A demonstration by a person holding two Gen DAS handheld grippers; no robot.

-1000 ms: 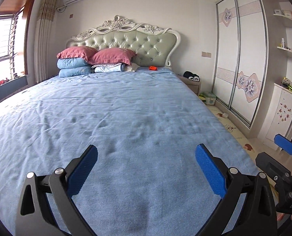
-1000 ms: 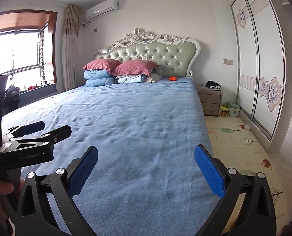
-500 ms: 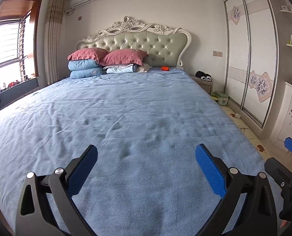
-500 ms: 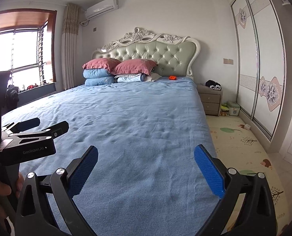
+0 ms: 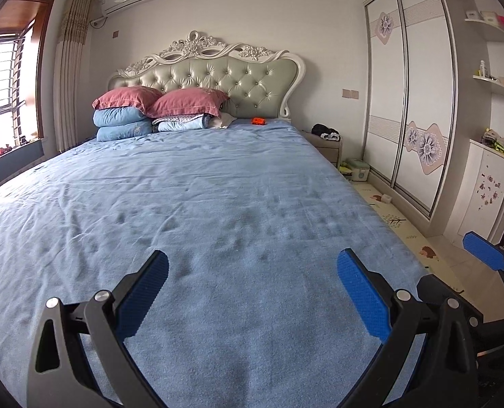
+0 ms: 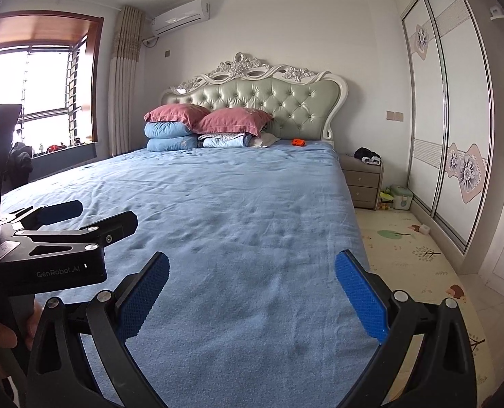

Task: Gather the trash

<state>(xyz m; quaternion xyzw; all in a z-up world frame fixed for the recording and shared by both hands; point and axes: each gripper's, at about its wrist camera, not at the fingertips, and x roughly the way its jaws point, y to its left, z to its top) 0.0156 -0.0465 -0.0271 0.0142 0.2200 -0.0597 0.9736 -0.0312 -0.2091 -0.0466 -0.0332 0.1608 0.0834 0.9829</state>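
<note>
A small orange object lies on the blue bed sheet near the headboard, right of the pillows; it also shows in the right wrist view. My left gripper is open and empty over the foot of the bed, far from the object. My right gripper is open and empty over the foot of the bed too. The left gripper shows in the right wrist view, at the left. One blue pad of the right gripper shows at the right edge of the left wrist view.
Red and blue pillows are stacked by the padded headboard. A nightstand with dark cloth stands right of the bed. A green box and small items lie on the play mat. Sliding wardrobe doors line the right wall.
The left wrist view has swung left and levelled, so the bed sits more centred. The right gripper has barely moved. Both grippers stay open.
</note>
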